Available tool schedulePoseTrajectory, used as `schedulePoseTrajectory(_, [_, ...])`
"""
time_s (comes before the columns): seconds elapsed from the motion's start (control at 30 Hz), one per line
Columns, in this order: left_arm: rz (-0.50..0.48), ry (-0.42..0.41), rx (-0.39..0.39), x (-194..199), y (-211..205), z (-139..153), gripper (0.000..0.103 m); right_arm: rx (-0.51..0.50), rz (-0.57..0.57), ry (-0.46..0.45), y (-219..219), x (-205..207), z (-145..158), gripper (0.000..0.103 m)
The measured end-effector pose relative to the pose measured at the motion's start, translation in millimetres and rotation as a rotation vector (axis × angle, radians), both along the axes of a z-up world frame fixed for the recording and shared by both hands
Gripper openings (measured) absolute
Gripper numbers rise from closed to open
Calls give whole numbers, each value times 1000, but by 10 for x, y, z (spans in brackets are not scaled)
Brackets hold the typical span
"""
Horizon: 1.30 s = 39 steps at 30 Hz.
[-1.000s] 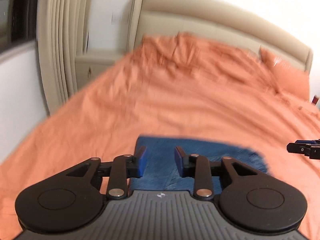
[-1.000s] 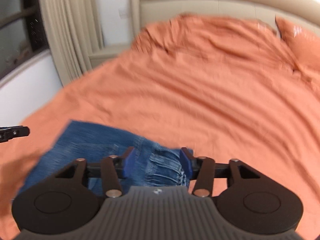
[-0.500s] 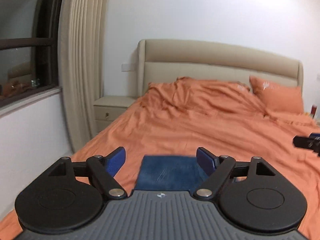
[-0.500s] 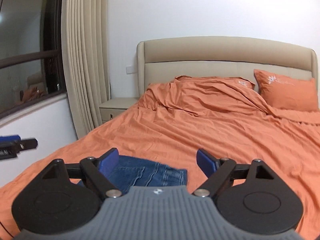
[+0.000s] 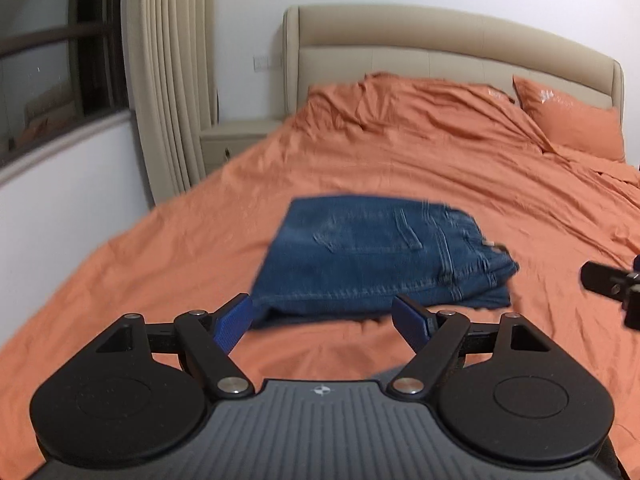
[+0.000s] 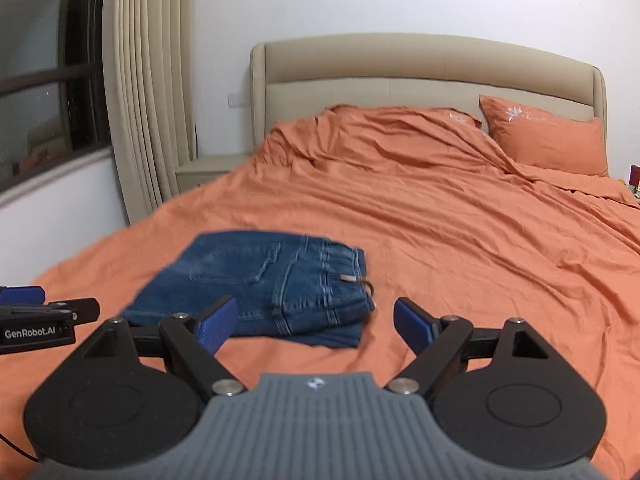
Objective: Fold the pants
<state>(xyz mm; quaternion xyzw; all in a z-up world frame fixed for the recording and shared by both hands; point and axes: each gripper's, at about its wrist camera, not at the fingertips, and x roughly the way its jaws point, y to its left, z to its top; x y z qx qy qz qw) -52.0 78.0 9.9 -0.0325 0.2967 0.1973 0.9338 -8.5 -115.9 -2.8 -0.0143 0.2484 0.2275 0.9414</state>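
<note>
One bed (image 5: 400,168) in orange sheets stretches away ahead of both claws. One pair of pants (image 5: 376,256), folded into a compact denim stack, lies just ahead of them. A second ago each claw sat over the denim; now the left claw (image 5: 322,318) and right claw (image 6: 314,320) are pulled back, jaws spread wide and empty. The fold looks finished. One pillow (image 6: 544,140) lies far ahead, to the right.

A home bedroom: a bed (image 6: 460,216) in orange sheets fills the frame's middle, with a beige padded headboard (image 6: 420,68), pillow (image 6: 548,142), nightstand (image 6: 208,168) and pleated curtain (image 6: 144,92) at left.
</note>
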Motion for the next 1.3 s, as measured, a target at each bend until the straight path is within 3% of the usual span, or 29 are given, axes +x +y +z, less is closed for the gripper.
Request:
schedulePoseTrajectory(0.17, [-24,65,1,103,-88,-163,92,-11,8,95,59,130,-272,82])
schedulePoseTrajectory(0.3, [-30,78,-3,138,-119,-179,93,-22,19,116,71,137,-356,82])
schedulePoseTrajectory(1.3, [-31,70,-4,99,-127,-108,92,5,43,81,56,58,-172,82])
